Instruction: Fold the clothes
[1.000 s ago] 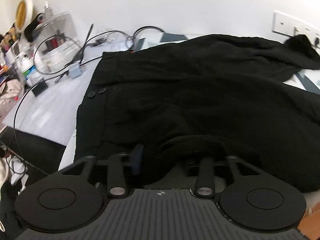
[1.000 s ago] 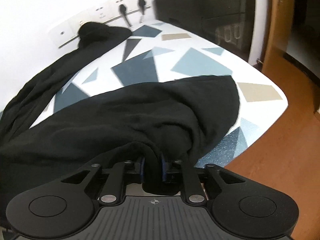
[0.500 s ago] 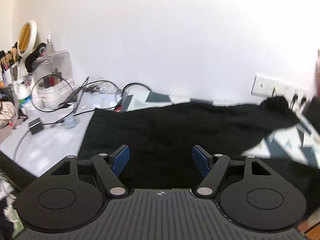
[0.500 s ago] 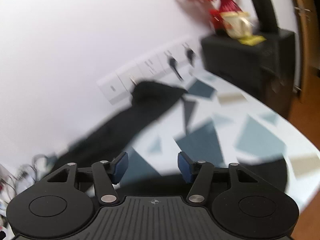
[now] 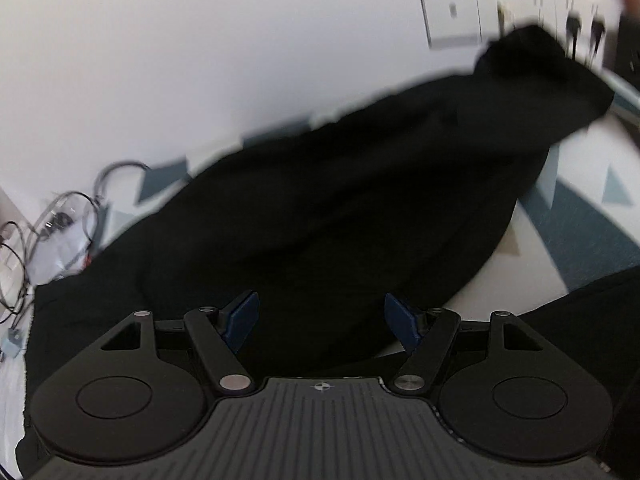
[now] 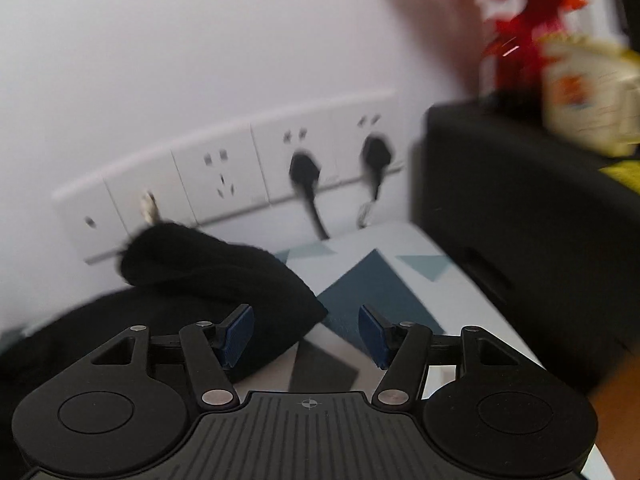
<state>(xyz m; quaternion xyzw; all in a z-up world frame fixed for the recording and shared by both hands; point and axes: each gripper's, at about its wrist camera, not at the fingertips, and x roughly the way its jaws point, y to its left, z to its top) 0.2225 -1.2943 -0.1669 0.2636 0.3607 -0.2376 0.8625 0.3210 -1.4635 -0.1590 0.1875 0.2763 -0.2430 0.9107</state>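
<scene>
A black garment (image 5: 340, 208) lies spread over the patterned table (image 5: 584, 216), with one sleeve running up to the wall at the far right. My left gripper (image 5: 322, 320) hovers over the garment's body, open, with nothing pinched between its blue pads. In the right wrist view the bunched sleeve end (image 6: 200, 276) rests against the wall below the sockets. My right gripper (image 6: 306, 334) is open just in front of that sleeve end; its left pad is over black cloth and its right pad over bare table (image 6: 372, 276). Both views are motion-blurred.
Wall sockets (image 6: 240, 176) with two black plugs run along the back wall. A black box-shaped appliance (image 6: 520, 220) stands at the table's right end, with red flowers (image 6: 520, 12) on top. Loose cables (image 5: 60, 220) lie at the far left.
A second ago both grippers were shut on folds of the black garment. Both have let go, opened, and swung across toward the wall and the sleeve end.
</scene>
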